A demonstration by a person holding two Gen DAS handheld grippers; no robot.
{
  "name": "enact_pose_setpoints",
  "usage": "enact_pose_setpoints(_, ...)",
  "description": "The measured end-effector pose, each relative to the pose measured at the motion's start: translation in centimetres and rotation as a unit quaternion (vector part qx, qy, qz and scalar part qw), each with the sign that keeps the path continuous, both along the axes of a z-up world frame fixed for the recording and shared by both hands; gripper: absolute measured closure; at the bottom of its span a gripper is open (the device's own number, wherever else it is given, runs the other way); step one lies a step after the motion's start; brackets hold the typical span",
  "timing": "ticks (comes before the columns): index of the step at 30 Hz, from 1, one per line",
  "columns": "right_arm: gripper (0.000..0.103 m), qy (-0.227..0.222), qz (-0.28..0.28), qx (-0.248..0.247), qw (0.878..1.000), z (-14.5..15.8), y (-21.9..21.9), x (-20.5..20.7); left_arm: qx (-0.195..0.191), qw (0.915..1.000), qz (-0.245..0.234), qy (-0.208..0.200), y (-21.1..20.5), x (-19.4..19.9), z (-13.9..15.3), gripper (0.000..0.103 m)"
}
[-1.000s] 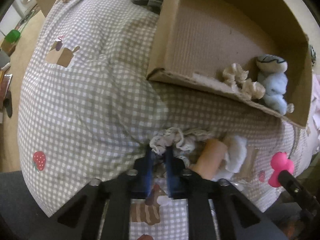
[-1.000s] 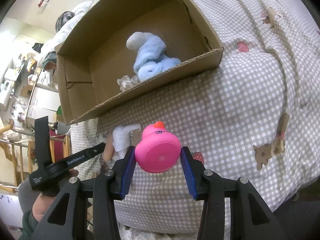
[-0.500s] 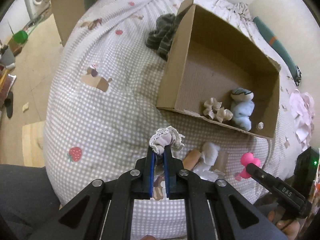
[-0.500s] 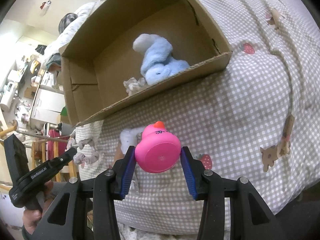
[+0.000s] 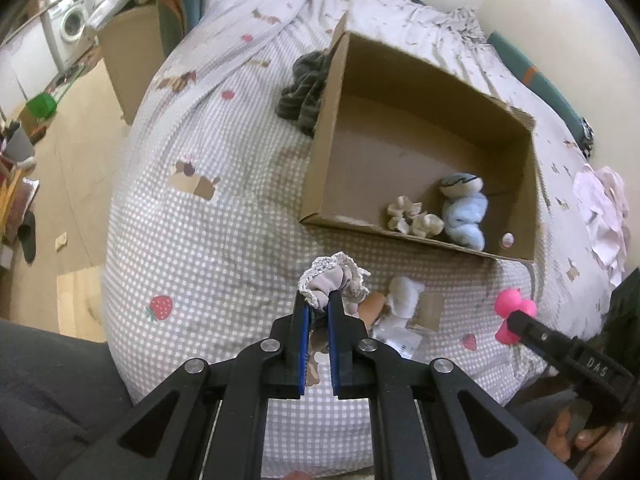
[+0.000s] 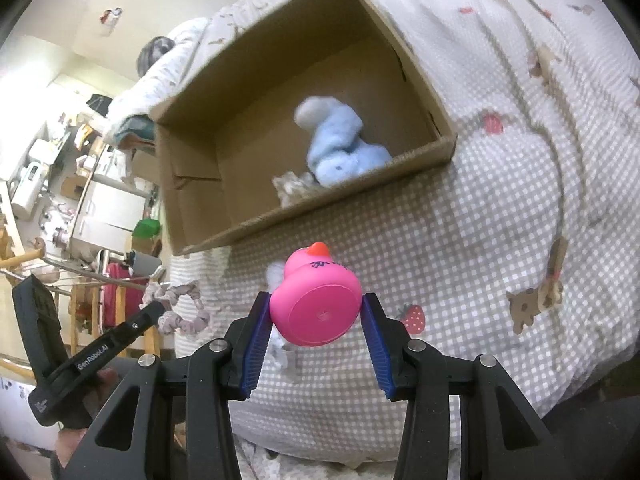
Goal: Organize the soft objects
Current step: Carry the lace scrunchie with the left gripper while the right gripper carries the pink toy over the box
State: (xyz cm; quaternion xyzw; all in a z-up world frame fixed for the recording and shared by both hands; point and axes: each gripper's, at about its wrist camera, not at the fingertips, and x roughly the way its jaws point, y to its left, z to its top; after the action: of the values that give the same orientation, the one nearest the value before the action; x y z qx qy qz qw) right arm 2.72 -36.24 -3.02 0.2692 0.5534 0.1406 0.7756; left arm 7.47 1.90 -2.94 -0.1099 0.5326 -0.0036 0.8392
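Observation:
My left gripper [image 5: 318, 306] is shut on a lace-edged mauve scrunchie [image 5: 334, 280], held above the checked bedspread [image 5: 208, 240]. The right gripper [image 6: 316, 316] is shut on a pink rubber duck [image 6: 316, 300], seen from its flat base. An open cardboard box [image 5: 320, 184] lies on the bed just beyond both; it holds a pale blue plush [image 5: 464, 208] and a beige scrunchie [image 5: 414, 218]. In the right wrist view the left gripper [image 6: 154, 310] carries the scrunchie [image 6: 180, 308] at the lower left, short of the box [image 6: 304, 212]. A white soft toy [image 5: 402, 292] lies on the bed below the box.
A dark grey knitted item [image 5: 304, 92] lies against the box's far left wall. A pink cloth [image 5: 604, 212] sits at the right of the bed. The bed's edge drops to a wooden floor [image 5: 80, 184] on the left, with a second carton [image 5: 132, 56] and a washing machine [image 5: 72, 26] beyond.
The left gripper has lifted the scrunchie off the bed and pulled back, so the whole box now shows. The right gripper, still holding the duck, has risen slightly.

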Motion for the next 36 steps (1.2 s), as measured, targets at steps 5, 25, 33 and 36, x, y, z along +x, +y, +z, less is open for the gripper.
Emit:
enact_pose_setpoints(5,0.056,-0.042,0.008,-0.017,0.999,3.2,-0.4,0.0,0.011,0.9987,-0.033,-0.036,-0.9,-0.4,3.0,0.095)
enact_pose_setpoints(25,0.056,-0.163,0.039,-0.026,0.985,11.8,1.2,6.3,0.036,0.9909,-0.062,-0.113,-2.0,7.6,9.8,0.095)
enact_pose_setpoints(33,0.056,-0.149,0.035,-0.005,0.988,9.5,1.2,8.8,0.053,0.9903,-0.090,-0.091,-3.3,10.9,5.3,0.095)
enact_pose_setpoints(36,0.056,-0.133,0.031,0.000,0.991,7.9,1.1,9.5,0.053,0.9908,-0.093,-0.084,-3.6,11.5,4.0,0.095)
